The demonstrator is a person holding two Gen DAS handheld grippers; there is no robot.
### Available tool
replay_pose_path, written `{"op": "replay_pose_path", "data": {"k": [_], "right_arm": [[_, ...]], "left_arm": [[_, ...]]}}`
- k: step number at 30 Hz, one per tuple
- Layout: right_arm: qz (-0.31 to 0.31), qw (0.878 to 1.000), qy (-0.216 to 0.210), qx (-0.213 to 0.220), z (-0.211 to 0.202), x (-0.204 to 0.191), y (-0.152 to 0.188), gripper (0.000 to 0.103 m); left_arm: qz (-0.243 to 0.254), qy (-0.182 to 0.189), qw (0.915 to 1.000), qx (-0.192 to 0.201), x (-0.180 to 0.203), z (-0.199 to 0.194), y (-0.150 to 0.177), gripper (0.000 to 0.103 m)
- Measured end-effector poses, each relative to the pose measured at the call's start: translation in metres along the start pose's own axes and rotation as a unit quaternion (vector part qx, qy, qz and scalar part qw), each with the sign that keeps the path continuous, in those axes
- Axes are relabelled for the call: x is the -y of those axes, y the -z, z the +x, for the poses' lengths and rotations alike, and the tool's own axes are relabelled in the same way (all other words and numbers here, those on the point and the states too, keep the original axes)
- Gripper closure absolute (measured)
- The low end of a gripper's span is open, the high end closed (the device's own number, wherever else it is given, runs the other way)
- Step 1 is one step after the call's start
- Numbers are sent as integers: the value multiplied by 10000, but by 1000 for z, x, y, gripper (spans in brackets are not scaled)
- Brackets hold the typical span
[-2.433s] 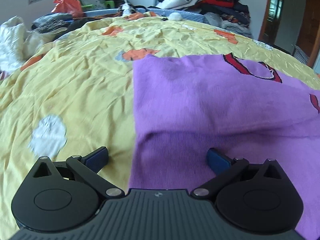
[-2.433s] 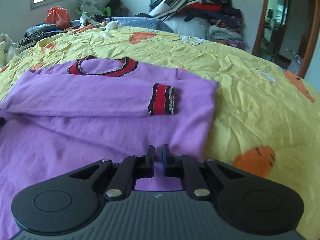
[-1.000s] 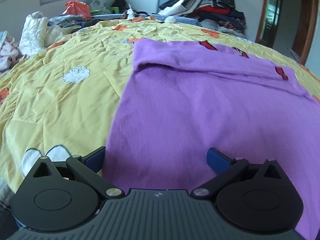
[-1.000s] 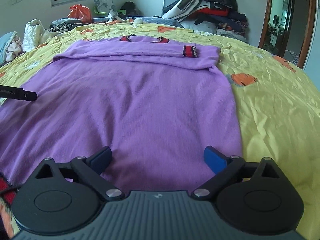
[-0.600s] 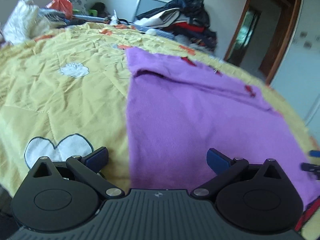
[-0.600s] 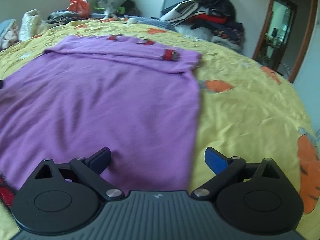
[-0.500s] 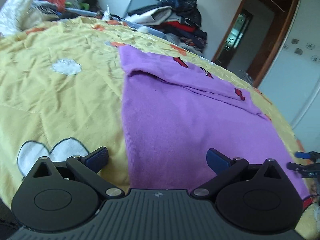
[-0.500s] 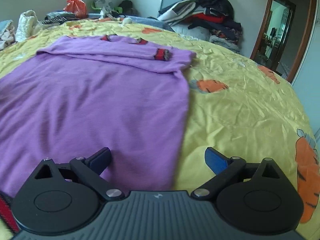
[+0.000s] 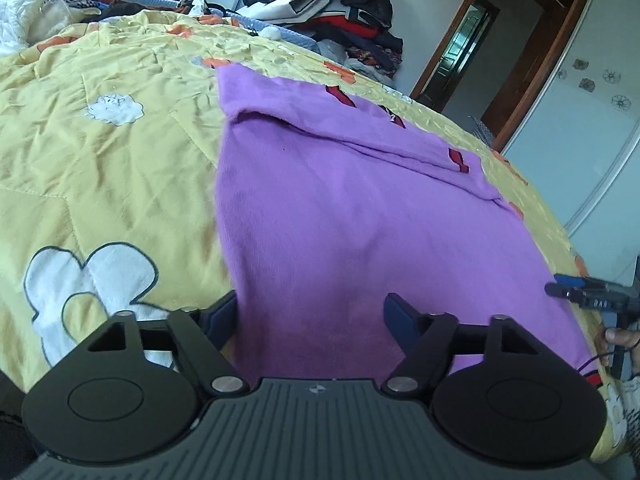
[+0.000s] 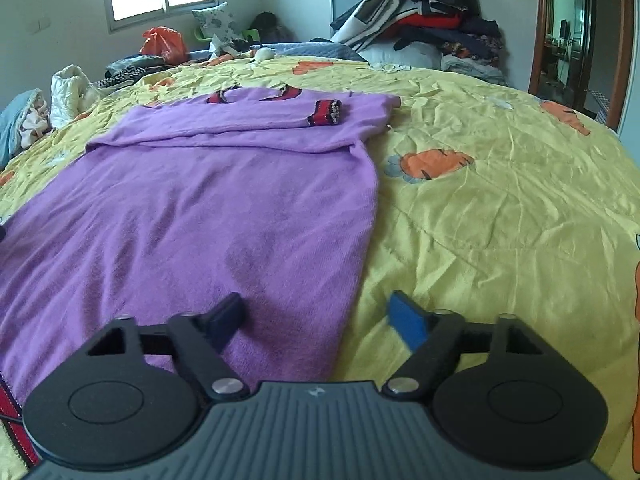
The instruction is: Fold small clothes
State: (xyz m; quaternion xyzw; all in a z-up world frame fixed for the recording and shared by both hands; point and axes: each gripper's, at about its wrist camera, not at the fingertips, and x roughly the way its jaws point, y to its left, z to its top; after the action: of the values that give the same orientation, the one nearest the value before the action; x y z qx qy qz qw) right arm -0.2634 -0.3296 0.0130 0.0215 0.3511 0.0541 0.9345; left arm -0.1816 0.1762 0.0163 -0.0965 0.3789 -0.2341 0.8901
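My left gripper (image 9: 314, 314) is spread wide with nothing between its fingers, straddling the purple sweater's (image 9: 360, 208) left edge at lower centre. My right gripper (image 10: 318, 316) gapes equally, empty, over its right edge. No writing is readable. The sweater lies flat mid-frame on a yellow quilt (image 10: 500, 200); piled clothes (image 10: 424, 16) fill the upper right.

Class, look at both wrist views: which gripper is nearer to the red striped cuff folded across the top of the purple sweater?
Right. The right gripper sits at the sweater's near right corner, on the cuff's side. The left gripper sits at the near left corner, diagonally opposite.
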Motion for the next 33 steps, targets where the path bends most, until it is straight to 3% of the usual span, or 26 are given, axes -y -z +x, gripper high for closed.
{"op": "replay_pose_path", "data": {"k": [2,6,7,11,14,19,27,33], "right_arm": [[-8,10000,-28,3,0,0,-1,31],[35,9999,-159,5,-3,-2,-2,56],[44,9998,-171,1,-4,-3,-2,67],[162,9995,-271,10,-6,-4,0,75],[214,9994,-266,31,-8,-5,1,88],[276,9991,-307,80,-7,-4,2,95],[385,9981,-366,321,-10,-4,-7,97],[388,9967,-456,554,1,-4,-34,97]], "left_arm": [[-16,-120,9999,28,-1,-2,1,48],[-142,-220,9997,-38,-7,-5,-1,65],[-139,-235,9996,-54,-7,-6,-1,71],[-204,-241,9995,-72,-8,-6,0,87],[-258,-175,9995,-63,-9,-6,-1,99],[-281,-154,9995,27,-9,-9,0,101],[-493,59,9986,164,-18,-12,-8,101],[-446,274,9978,404,-22,2,-37,101]]}}
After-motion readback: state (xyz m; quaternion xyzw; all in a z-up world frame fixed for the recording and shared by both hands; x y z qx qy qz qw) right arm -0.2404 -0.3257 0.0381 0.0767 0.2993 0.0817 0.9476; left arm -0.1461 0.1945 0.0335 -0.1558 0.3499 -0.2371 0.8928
